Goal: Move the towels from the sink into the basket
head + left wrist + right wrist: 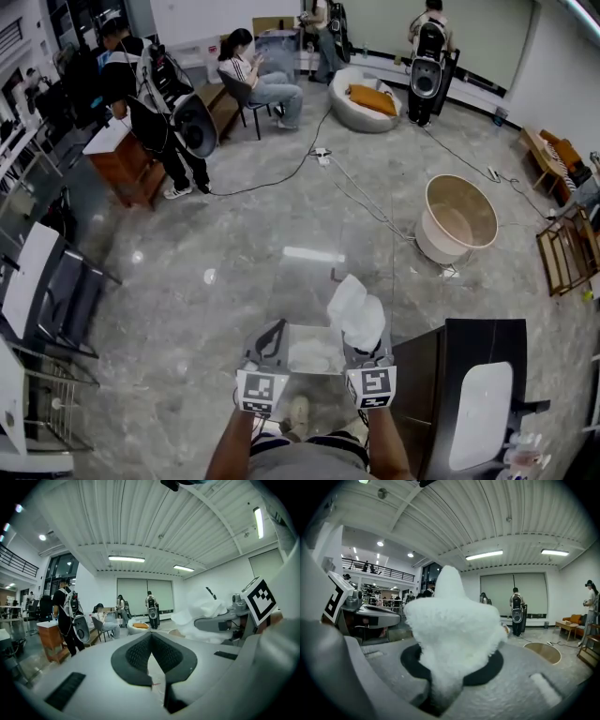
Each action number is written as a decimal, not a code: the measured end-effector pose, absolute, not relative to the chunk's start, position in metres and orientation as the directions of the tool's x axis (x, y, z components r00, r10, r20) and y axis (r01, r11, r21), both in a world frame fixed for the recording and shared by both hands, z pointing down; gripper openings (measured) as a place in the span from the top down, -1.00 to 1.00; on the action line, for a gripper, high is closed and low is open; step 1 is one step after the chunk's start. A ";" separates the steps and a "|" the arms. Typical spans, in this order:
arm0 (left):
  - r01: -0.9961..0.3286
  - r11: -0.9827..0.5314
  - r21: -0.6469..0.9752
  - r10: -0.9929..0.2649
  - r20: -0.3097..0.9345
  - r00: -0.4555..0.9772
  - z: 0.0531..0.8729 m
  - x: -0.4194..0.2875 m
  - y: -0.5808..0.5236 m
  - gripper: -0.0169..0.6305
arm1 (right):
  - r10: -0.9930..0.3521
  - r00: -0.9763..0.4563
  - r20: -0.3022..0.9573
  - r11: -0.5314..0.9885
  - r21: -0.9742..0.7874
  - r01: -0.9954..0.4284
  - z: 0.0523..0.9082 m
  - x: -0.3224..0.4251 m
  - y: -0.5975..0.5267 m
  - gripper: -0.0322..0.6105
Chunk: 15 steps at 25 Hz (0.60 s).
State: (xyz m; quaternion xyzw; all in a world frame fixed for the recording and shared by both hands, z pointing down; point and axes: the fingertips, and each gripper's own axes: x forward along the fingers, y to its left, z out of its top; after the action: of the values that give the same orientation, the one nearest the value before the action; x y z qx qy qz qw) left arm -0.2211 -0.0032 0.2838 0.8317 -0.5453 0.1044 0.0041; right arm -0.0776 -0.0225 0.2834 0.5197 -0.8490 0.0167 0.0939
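Note:
My right gripper point(364, 349) is shut on a fluffy white towel point(356, 312), which bulges up and out of its jaws point(452, 620) and hides the fingertips. To its left my left gripper point(271, 334) is held level beside it, its dark pads point(136, 656) together with nothing between them. More white cloth point(314, 356) shows low between the two grippers; whether it is part of the same towel I cannot tell. The round beige basket point(459, 220) stands on the floor ahead to the right. The white sink point(480, 412) sits in a dark cabinet at my lower right.
Cables point(375, 211) run across the grey floor between me and the basket. People stand and sit at the far side of the room point(253, 80). A wooden rack point(567, 248) stands at the right, chairs and shelving point(47, 291) at the left.

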 end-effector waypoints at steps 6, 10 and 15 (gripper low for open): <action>-0.901 -0.430 -0.064 -0.888 0.212 0.409 0.305 -0.226 -0.006 0.92 | -0.884 -0.414 0.219 0.439 0.080 -0.895 0.301 -0.082 -0.018 0.52; -0.883 -0.467 -0.038 -0.861 0.246 0.445 0.330 -0.217 -0.011 0.92 | -0.889 -0.389 0.243 0.419 0.085 -0.904 0.320 -0.077 -0.020 0.52; -0.859 -0.508 -0.061 -0.833 0.291 0.471 0.377 -0.208 -0.011 0.92 | -0.873 -0.400 0.280 0.435 0.073 -0.897 0.358 -0.078 -0.018 0.52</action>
State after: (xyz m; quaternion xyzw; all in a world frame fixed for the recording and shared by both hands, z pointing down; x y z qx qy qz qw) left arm -0.2082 -0.0114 0.3772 0.8565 -0.4939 0.1428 0.0466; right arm -0.0777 -0.0177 0.3580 0.5296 -0.8355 0.0447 0.1394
